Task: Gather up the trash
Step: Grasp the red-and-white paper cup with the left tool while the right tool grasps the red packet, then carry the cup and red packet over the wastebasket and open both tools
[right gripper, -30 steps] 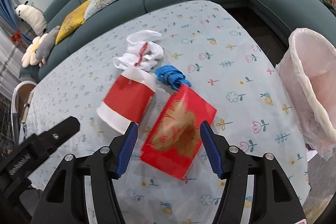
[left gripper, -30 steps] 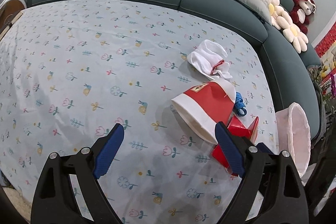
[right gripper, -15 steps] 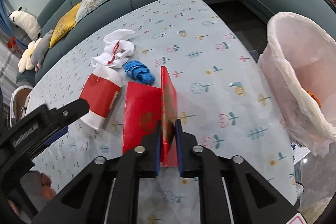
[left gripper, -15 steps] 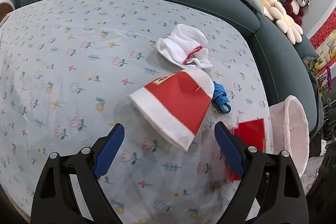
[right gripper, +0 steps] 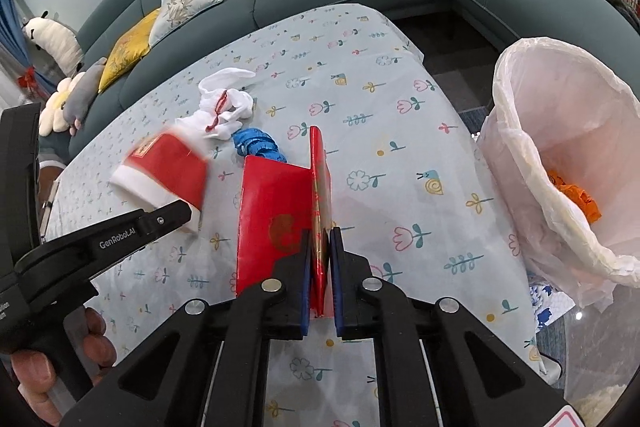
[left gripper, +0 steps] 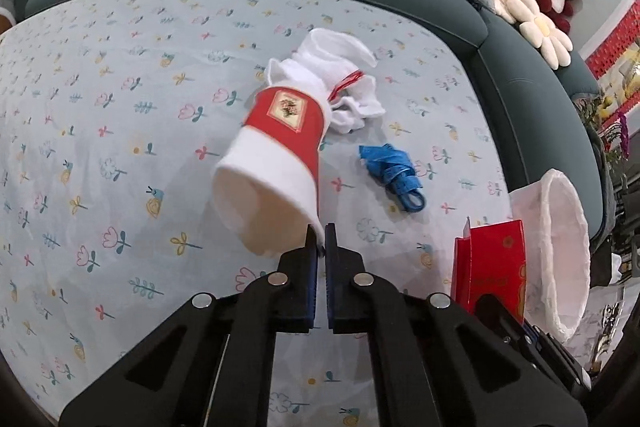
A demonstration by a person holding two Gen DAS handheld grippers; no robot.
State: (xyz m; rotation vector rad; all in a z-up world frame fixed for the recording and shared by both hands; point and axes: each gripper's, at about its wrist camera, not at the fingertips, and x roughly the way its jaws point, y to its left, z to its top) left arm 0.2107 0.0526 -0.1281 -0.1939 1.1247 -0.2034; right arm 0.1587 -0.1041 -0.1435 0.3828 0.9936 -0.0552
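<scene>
The left gripper [left gripper: 320, 241] has its blue-padded jaws pressed together on the white rim of a red and white felt cup-shaped holder [left gripper: 276, 167], which is lifted off the pale flowered tablecloth [left gripper: 120, 99]. At 12 o'clock from the holder lies a crumpled white cloth with red string [left gripper: 340, 79]. At 3 o'clock lies a blue folded strap [left gripper: 394, 171]. At 4 o'clock stands a red paper box [left gripper: 496, 267], just beside a white-lined trash bin [left gripper: 560, 251]

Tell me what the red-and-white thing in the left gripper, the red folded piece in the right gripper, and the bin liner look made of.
Red-and-white sleeve: likely felt, matte and fuzzy. Red folded piece: glossy paper or card, crisp creases, gold print. Bin liner: thin translucent plastic film, wrinkled.
</scene>
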